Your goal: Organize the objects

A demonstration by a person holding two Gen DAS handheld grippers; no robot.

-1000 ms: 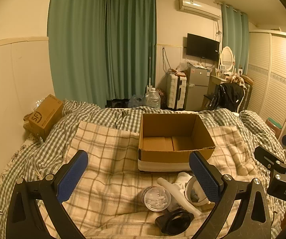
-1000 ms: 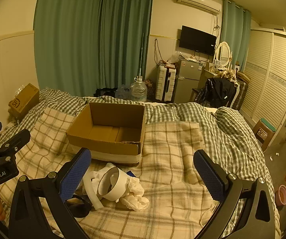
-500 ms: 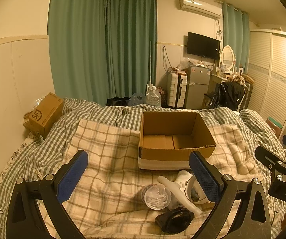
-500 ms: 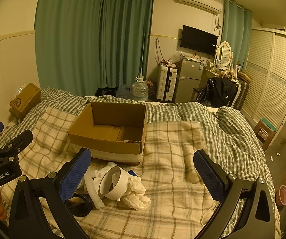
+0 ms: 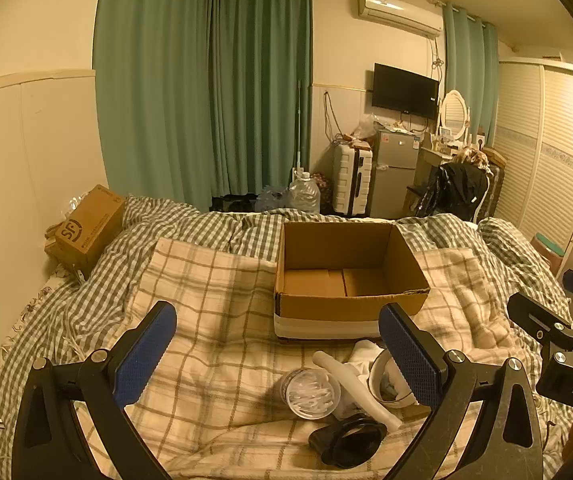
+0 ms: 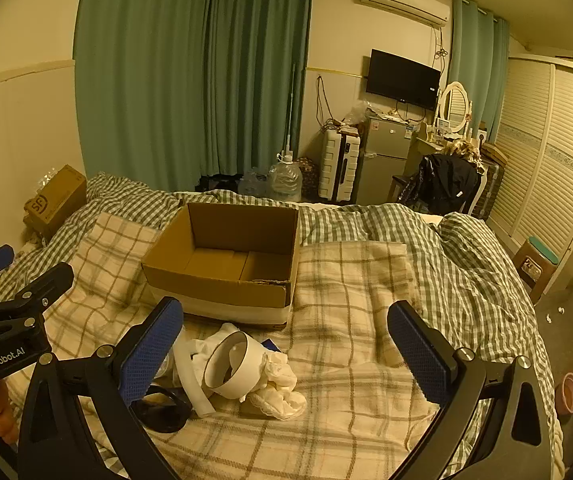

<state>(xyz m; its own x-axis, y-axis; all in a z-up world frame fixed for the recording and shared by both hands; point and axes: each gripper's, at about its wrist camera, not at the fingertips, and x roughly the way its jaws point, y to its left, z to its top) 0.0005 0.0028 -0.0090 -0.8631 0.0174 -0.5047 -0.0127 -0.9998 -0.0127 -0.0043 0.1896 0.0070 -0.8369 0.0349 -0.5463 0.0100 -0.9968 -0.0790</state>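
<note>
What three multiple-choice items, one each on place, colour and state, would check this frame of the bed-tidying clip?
1. Where does the small pile of loose items lie?
A. inside the box
B. on the blanket in front of the box
C. on the floor

2. What colour are the gripper pads?
A. blue
B. red
C. white

3. What is the state of the cardboard box?
A. taped shut
B. open and full
C. open with nothing inside

Key: 1 B, the pile sits on the plaid blanket nearer the cameras than the box. 2 A, both pads show blue. 3 C, its bare bottom flaps are visible. The left gripper and right gripper are both open and hold nothing.
</note>
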